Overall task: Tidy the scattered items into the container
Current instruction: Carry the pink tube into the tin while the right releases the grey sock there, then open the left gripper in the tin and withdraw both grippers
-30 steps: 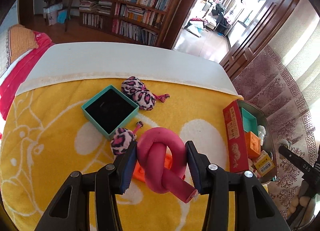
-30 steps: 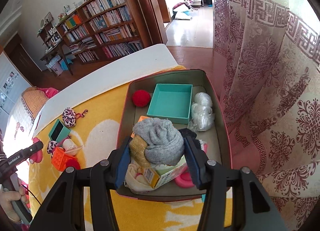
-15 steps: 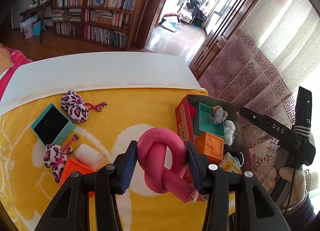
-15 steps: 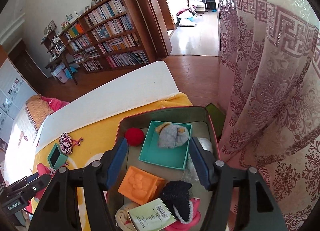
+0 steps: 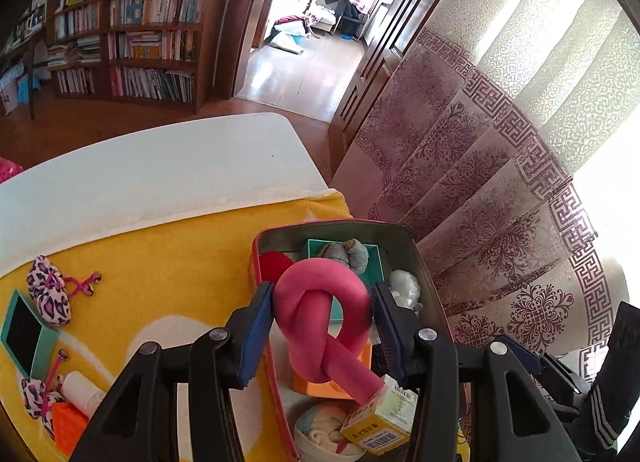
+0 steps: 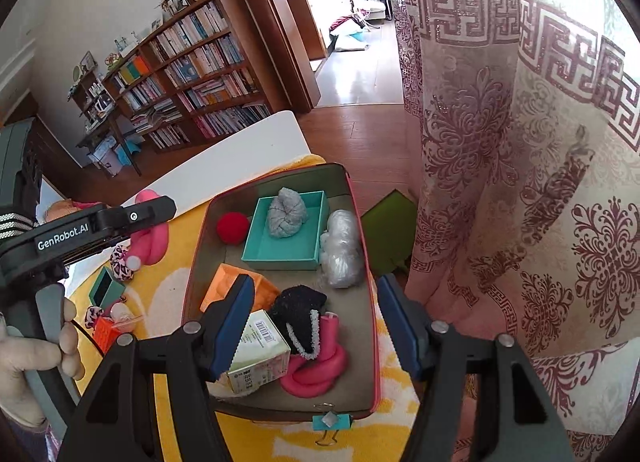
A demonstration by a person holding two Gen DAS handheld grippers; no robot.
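Yellow cloth (image 5: 168, 282) covers the table. At lower centre of the left wrist view, the left gripper (image 5: 322, 320) is clamped on a knotted pink foam roller (image 5: 320, 302) above the red tin container (image 6: 362, 262). Right gripper (image 6: 314, 320) hangs spread wide and empty over the tin. "GenRobot.AI" reads at left.

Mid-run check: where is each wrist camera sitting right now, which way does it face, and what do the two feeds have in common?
Left wrist: above the red-walled tin container, looking past the left gripper shut on the knotted pink foam roller; no hand visible.
Right wrist: over the container's near end, facing the bookshelf; the open right gripper frames the contents, the person's left hand at left.
Shared: container, teal box, grey knitted bundle.
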